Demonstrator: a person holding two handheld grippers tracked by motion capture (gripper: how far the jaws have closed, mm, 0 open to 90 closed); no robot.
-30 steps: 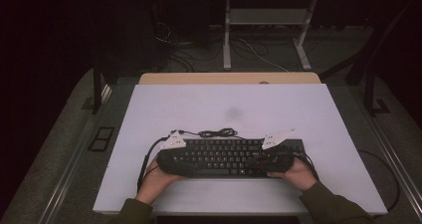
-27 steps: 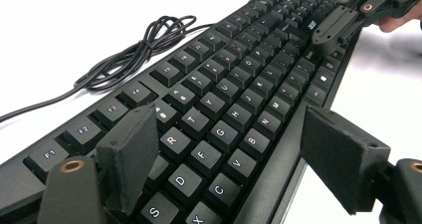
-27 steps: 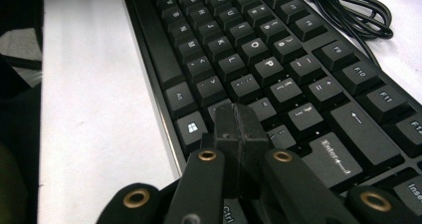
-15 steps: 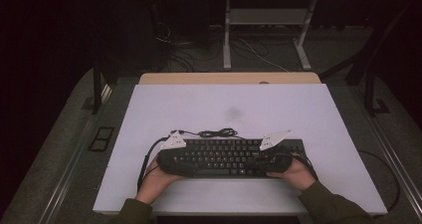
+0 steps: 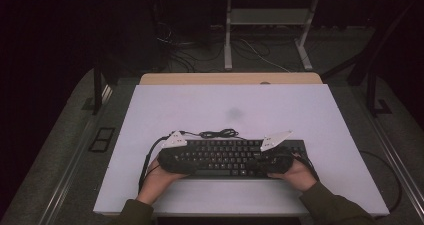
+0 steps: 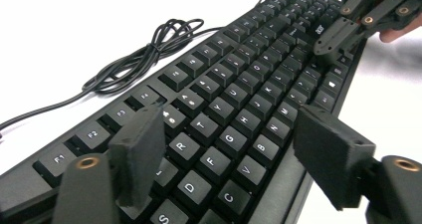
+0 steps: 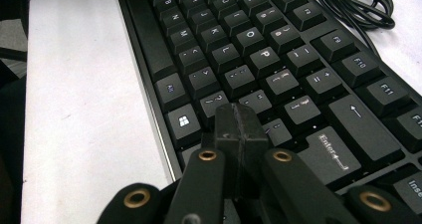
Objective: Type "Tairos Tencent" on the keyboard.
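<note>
White table (image 5: 200, 105), gripper-covered keyboard (image 5: 225, 157) ends.

Keyboard (image 6: 239, 109) ends (both views) cropped

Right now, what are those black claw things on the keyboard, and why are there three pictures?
A person sits at a white table and holds a pinching tool, called a gripper, in each hand. One picture comes from a camera high above. The other two come from little cameras riding on the grippers, so you look along their black jaws. A black keyboard lies on the table, with its cable bunched behind it. The left gripper has its jaws wide apart over the letter keys. The right gripper has its jaws pressed together, with the tip over the keys near Enter. Neither is holding anything.
</note>
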